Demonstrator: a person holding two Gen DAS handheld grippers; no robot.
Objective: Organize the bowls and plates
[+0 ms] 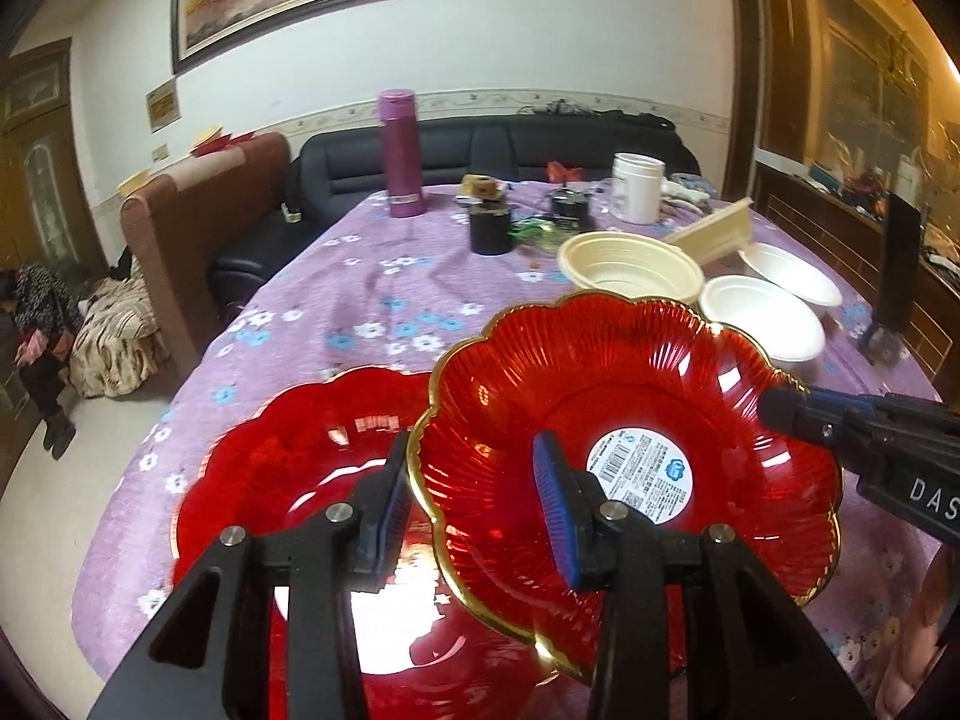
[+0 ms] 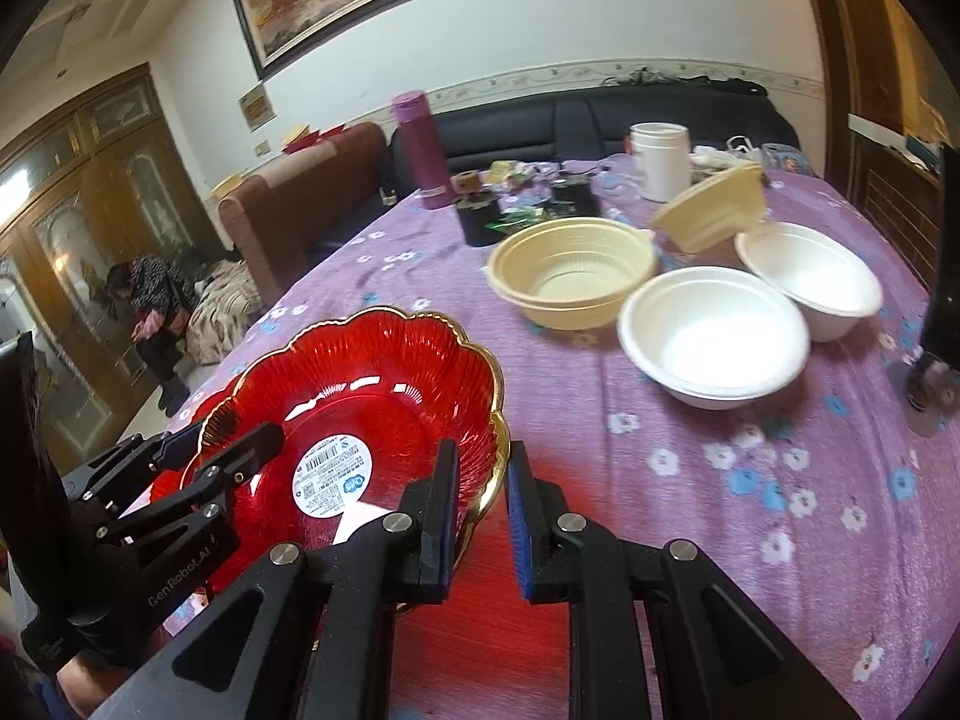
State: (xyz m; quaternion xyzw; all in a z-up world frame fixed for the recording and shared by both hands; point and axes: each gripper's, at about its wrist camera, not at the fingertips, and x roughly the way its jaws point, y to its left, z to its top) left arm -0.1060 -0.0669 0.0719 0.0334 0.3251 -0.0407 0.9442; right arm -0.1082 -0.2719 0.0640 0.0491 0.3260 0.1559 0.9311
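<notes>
Stacking plates: red scalloped gold-rimmed glass plate (image 1: 600,372) held tilted above the bench's (image 1: 372,300) near edge, overlapping a second red glass plate (image 1: 288,450) lying there. Right hand-held gripper (image 2: 483,510) clamped on its rim; left hand-held gripper (image 1: 471,510) astride the opposite rim, jaws apart. Next, probably: centre, level, lower gently — glass on glass.

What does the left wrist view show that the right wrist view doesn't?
Only left wrist: nearly all of a second red plate under the lifted one; the right wrist view catches only slivers. Only right wrist: the tilted cream bowl reads clearly as a bowl. Both: the lifted red plate, both grippers straddling its rim, left, right, and the white bowls.
</notes>
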